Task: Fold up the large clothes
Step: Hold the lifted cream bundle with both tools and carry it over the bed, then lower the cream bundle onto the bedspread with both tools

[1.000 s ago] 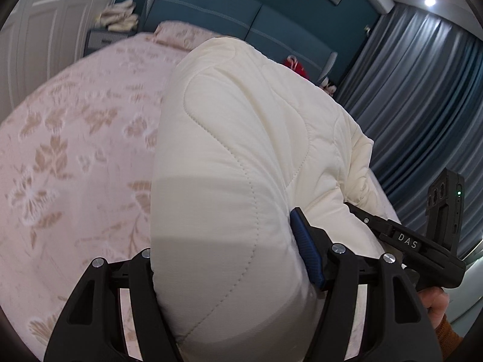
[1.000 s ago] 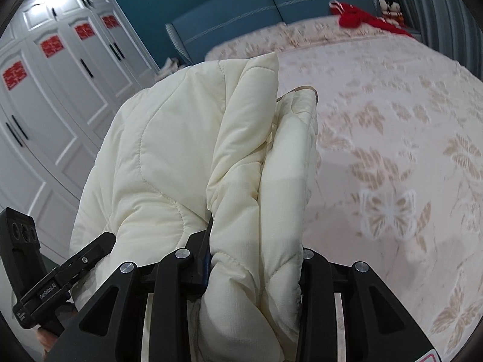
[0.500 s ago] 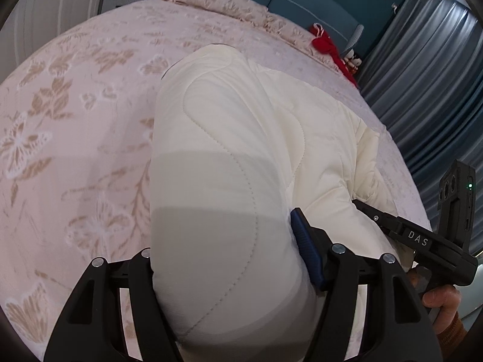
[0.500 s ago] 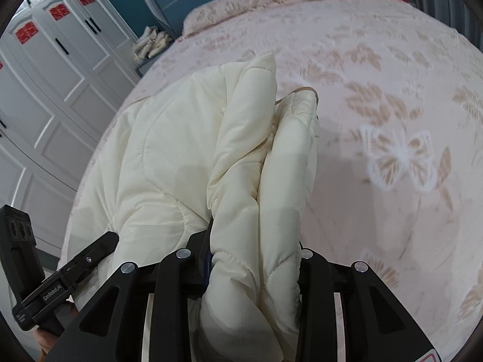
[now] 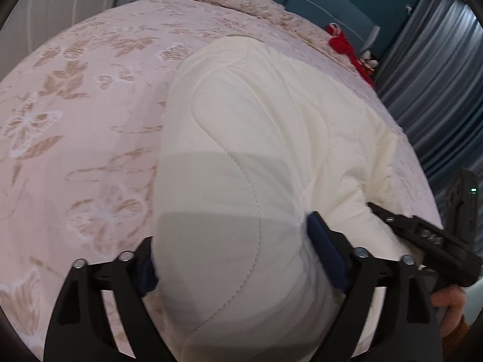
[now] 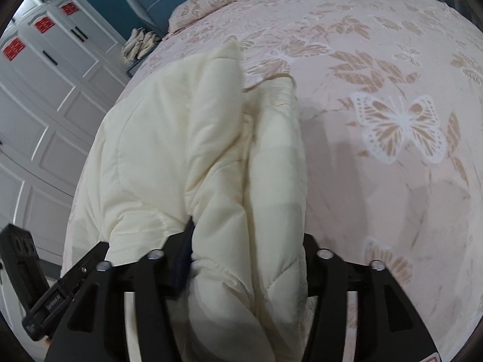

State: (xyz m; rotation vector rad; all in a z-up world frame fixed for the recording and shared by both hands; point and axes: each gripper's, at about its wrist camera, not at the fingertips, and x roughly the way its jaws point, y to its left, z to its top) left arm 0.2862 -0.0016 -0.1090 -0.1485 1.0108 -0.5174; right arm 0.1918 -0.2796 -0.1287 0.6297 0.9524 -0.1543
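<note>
Both jaws are closed on thick bunches of the same cream quilted coat [image 5: 256, 138]. The left gripper [image 5: 229, 259] clamps a wide, puffy fold between its blue pads, and the right gripper [image 6: 244, 259] squeezes two or three bunched layers, one of them a rolled edge that stands up in front of the camera. The coat lies over the pink flowered bedspread [image 5: 75, 126]; from the left wrist view its far part seems to rest on the bed while the near part is lifted in the grip, but I cannot tell exactly where it touches. In that view the right gripper's black body and the person's hand [image 5: 449, 298] show at the lower right, just beside the coat.

I judge that the fold is in the middle of being laid down. Some things could go wrong from here:

- The padding is slippery and springy, so a layer may slide out of the right jaws if the grip loosens too early — then the bunched edge would open again.
- If the two grippers lower unevenly, the fold line will come out crooked, because each one holds a different thickness.
- The filling traps air; a fold that is released without pressing may puff up and roll back.
- The bedspread could be dragged into wrinkles under the coat.
</note>
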